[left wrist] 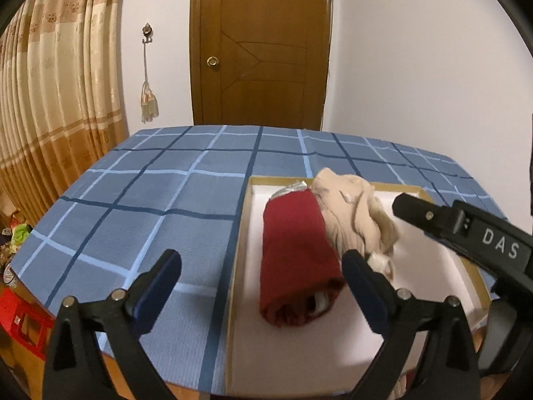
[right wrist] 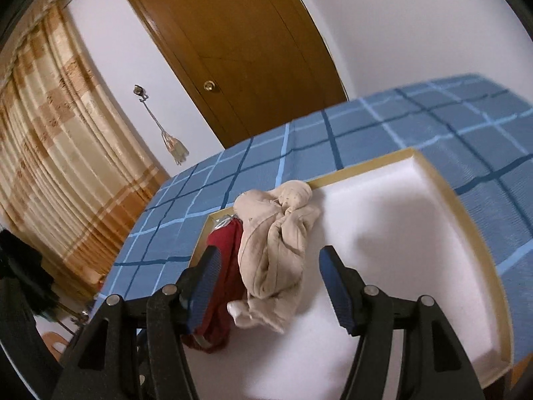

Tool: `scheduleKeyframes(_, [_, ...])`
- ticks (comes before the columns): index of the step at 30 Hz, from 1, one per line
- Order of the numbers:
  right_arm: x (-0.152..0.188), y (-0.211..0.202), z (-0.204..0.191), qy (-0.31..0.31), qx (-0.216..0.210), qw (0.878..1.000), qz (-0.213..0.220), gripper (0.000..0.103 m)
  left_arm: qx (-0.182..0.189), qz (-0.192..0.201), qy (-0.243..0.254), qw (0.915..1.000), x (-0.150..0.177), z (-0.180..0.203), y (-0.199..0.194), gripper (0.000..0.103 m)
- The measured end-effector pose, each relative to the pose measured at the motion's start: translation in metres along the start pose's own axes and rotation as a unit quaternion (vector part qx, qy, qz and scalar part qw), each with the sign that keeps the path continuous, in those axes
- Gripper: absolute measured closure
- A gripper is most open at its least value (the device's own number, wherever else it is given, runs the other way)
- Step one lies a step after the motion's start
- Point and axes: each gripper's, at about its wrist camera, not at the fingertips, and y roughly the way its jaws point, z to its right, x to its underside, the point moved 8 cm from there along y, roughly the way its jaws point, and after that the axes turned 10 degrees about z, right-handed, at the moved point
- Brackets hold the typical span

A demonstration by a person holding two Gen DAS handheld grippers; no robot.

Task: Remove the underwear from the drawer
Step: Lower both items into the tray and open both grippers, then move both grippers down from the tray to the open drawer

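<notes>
A shallow white drawer with a tan rim lies on a blue checked cloth. Inside it, a rolled red underwear lies next to a crumpled beige underwear. My left gripper is open and wide, hovering just before the red roll without touching it. My right gripper is open too, its pads standing apart on either side of the beige piece's near end, with gaps showing. One finger of the right gripper reaches in from the right in the left wrist view.
The blue checked cloth covers the table left of and behind the drawer. A brown door, a white wall with a hanging tassel and a beige curtain stand behind. A red crate sits low at the left.
</notes>
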Motion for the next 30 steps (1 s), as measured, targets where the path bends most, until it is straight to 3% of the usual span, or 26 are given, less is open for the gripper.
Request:
scheduleKeyframes(8, [0.003,-0.035,0.000,-0.059,0.026,0.996,0.062,0.039,-0.007,0.007,0.011,0.9999,0.013,0.001,-0.017,0.000])
scheduleKeyframes(30, [0.036,-0.084,0.015,-0.053,0.021,0.995,0.087,0.039,-0.013,0.000,0.002,0.9999,0.049,-0.007,-0.042,0.000])
